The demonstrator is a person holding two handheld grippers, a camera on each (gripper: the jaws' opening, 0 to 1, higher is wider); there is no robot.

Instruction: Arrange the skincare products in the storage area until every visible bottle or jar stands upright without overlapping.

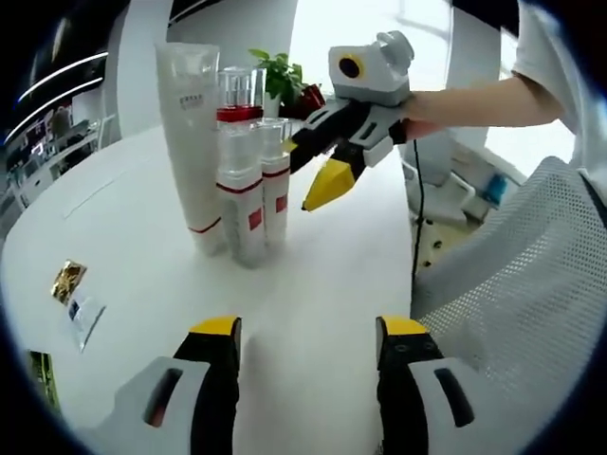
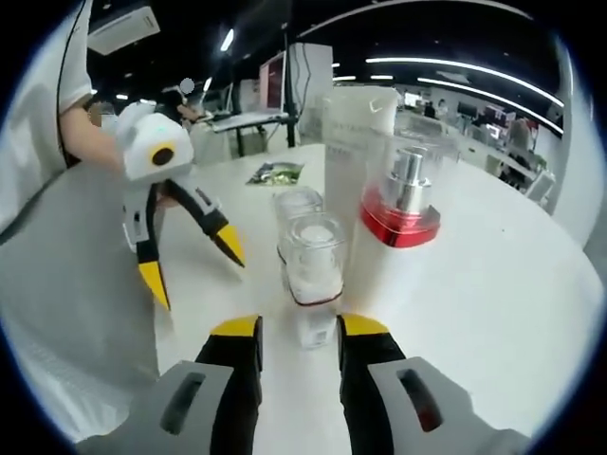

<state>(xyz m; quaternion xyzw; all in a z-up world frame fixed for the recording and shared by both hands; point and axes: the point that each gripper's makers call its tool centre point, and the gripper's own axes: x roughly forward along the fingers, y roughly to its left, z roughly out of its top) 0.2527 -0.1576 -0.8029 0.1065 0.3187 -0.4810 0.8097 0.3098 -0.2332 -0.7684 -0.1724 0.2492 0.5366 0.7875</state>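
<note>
my left gripper (image 1: 308,346) sits at the bottom centre of the left gripper view, jaws spread wide apart over the bare white table (image 1: 313,284), gripping nothing. in the right gripper view it appears at centre left (image 2: 194,261), yellow tips splayed apart.

my right gripper (image 2: 299,334) sits at the bottom centre of the right gripper view. its jaws flank the base of a small clear-capped bottle (image 2: 313,270); i cannot tell whether the pads touch it. in the left gripper view the right gripper (image 1: 318,180) enters from the upper right, its tips next to the bottle cluster.

the skincare products stand upright in a tight group left of centre in the left gripper view: a tall white tube (image 1: 193,142), two white bottles with red bands (image 1: 254,204), and a red-collared bottle (image 1: 240,100) behind them. two sachets (image 1: 76,299) lie flat at lower left. a potted plant (image 1: 280,81) stands at upper centre.
</note>
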